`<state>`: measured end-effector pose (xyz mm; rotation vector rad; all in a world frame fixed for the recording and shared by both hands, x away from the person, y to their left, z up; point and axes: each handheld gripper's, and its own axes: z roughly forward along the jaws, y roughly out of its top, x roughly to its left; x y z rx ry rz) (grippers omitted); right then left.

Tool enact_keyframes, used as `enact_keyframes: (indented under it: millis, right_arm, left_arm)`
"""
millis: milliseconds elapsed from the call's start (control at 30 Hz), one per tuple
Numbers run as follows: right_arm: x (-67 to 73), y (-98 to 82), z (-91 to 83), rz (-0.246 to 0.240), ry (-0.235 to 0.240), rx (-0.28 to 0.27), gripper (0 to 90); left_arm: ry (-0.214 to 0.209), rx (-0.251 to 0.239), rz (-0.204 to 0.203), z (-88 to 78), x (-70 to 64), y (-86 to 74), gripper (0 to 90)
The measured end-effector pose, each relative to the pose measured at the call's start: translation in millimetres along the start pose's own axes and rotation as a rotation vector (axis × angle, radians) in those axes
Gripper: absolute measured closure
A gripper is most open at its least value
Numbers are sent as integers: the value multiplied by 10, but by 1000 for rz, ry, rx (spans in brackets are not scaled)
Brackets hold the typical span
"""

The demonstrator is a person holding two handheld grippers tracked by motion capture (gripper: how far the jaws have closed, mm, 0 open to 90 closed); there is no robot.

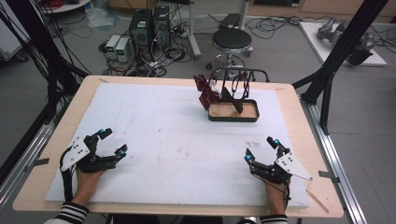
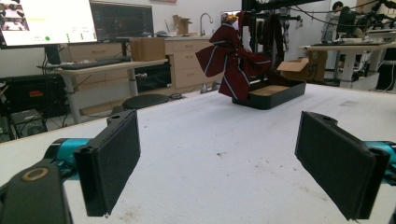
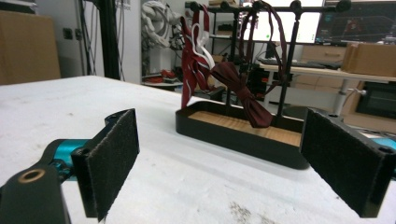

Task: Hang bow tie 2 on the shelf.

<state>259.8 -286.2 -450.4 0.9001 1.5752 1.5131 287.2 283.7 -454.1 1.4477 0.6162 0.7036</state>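
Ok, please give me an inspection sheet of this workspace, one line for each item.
Surface: white mat on a wooden table, with faint smudges.
Job's things: black stand with a wooden tray floor and a top rail; two dark red bow ties hang there, striped bow tie at the left, plain bow tie beside it.
Clutter: nothing seen on the mat.
Grippers: left gripper and right gripper both open, holding nothing, resting near the front edge.
Cables: one trails from each gripper; a tangle on the floor by the computer towers.
Surroundings: round stool, black frame posts, desks with monitors.
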Motion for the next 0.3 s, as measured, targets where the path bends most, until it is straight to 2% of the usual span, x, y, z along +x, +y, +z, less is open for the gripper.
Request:
enact_keyframes:
  millis: [133, 300]
  right_arm:
    - [-2, -43, 1, 9, -3, 11, 113]
    - [-2, -45, -5, 0, -8, -3, 113]
  left_arm:
    - [2, -2, 1, -15, -2, -2, 145]
    - [7, -8, -1, -39, -9, 1, 145]
